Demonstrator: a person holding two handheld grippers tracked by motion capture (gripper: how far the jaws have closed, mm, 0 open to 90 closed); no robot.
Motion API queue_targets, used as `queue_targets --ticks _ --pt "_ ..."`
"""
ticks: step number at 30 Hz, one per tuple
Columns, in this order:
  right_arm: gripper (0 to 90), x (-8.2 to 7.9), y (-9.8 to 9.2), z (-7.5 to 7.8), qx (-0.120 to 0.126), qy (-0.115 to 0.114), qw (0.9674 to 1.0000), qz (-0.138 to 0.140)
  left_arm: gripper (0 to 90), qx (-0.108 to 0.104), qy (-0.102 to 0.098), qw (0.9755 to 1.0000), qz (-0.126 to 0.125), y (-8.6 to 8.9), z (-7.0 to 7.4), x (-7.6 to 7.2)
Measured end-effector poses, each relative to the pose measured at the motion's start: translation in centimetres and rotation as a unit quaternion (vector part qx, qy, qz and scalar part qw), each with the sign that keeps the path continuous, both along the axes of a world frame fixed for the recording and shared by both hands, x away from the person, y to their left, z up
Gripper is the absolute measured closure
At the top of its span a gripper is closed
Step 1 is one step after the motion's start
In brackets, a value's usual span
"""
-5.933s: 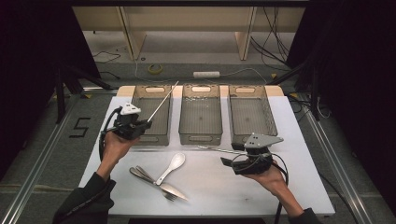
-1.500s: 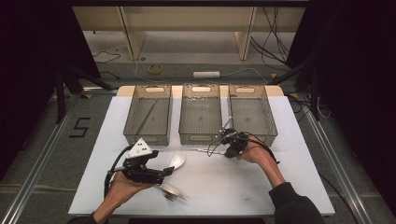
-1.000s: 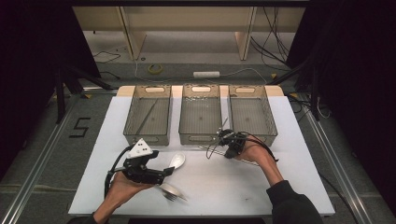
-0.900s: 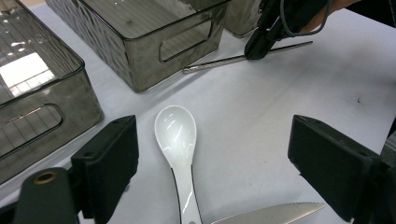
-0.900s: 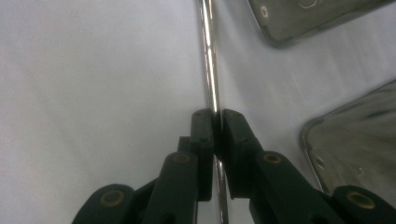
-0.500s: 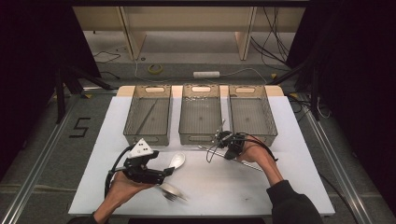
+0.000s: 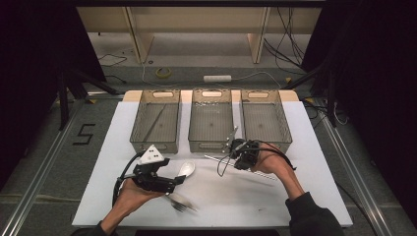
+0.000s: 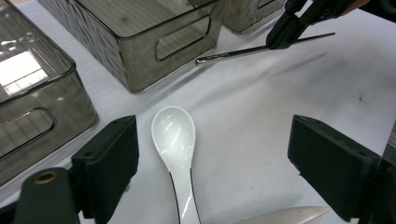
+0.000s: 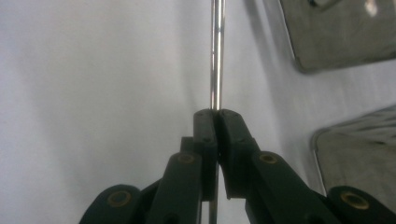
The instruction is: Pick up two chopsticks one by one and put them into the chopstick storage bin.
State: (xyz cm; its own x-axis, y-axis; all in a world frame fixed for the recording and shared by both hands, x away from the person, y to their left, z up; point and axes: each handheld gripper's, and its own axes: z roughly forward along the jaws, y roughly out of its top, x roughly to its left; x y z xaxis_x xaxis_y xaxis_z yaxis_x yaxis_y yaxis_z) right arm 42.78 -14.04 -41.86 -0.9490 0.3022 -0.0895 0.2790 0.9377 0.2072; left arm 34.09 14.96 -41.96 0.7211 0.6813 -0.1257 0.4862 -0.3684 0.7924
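From above, the right gripper (image 7: 235,150) is clenching a metal chopstick (image 7: 216,158) just before the middle bin (image 7: 212,118). Its own view shows jaws pinching it. Beside the bin, the left gripper (image 8: 215,172) is straddling the white spoon (image 8: 175,140), jaws released. Lifting toward a bin seems next.

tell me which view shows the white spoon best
The left gripper view: the white spoon lies sharp between the open left gripper jaws, bowl up. The high view shows it small, handle hidden behind the gripper. The right gripper view looks along the metal rod.
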Motion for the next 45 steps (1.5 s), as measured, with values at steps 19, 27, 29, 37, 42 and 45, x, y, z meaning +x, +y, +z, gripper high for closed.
queue_targets --ticks 19,27,29,37,42,45 --pt "86.5 -3.8 2.7 2.4 0.024 -0.02 0.9966 0.076 17.6 0.057 -0.008 0.9951 -0.08 -4.3 -0.6 2.6" --pt "86.6 -4.8 3.7 2.7 0.025 -0.024 0.9943 0.101 19.4 0.071 -0.024 0.9915 -0.106 -4.5 -0.3 2.1" --pt "86.5 -5.1 3.9 2.9 0.023 -0.022 0.994 0.105 21.0 0.08 -0.028 0.9897 -0.115 -4.6 -0.3 1.9" --pt "86.5 -5.7 4.5 2.8 0.023 -0.02 0.9914 0.127 38.6 0.119 -0.052 0.9774 -0.167 -5.1 -0.5 0.9" --pt "86.5 -6.0 4.7 2.7 0.019 -0.012 0.9907 0.134 50.0 0.132 -0.057 0.9702 -0.195 -5.4 -0.7 0.5" --pt "86.5 -6.1 4.8 2.6 0.018 -0.009 0.9887 0.148 55.7 0.139 -0.055 0.9662 -0.211 -5.5 -0.7 0.3"
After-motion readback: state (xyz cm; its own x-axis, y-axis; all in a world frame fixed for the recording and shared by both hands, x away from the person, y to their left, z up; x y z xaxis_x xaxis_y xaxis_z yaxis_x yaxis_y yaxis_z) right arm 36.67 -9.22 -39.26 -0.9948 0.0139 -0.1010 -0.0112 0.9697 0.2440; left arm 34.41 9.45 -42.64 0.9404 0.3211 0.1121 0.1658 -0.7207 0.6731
